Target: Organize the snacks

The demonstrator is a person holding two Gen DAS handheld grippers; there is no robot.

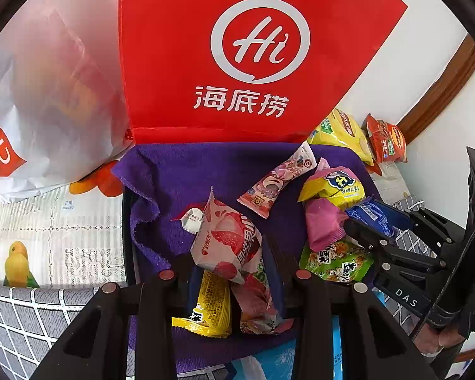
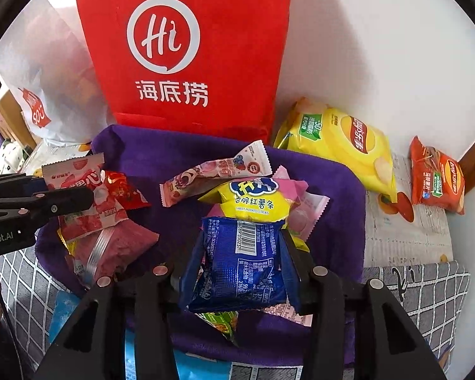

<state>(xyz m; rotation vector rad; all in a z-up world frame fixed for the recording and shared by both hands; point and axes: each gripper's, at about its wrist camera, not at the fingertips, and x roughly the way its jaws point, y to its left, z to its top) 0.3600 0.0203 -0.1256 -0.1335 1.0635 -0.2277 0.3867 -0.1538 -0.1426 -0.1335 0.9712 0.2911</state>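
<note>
Left claw (image 1: 234, 272): clenched on a white-and-pink strawberry-print plastic snack packet (image 1: 229, 243), lifted slightly clear of the pile, probably for sorting.
Right claw (image 2: 237, 269): grasping a dark blue foil snack packet (image 2: 237, 266), barcode side up, above the heap.
Loose snacks: resting on a purple fringed towel (image 1: 174, 171) that keeps them together.
Red paper bag with white logo (image 2: 186, 53): upright behind the towel, a likely destination.

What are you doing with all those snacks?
Sorting them. The left tool grips a white and pink strawberry packet, and the right tool grips a blue packet. More snacks lie on the purple cloth, in front of a red bag. Two chip bags sit off to the right.
</note>
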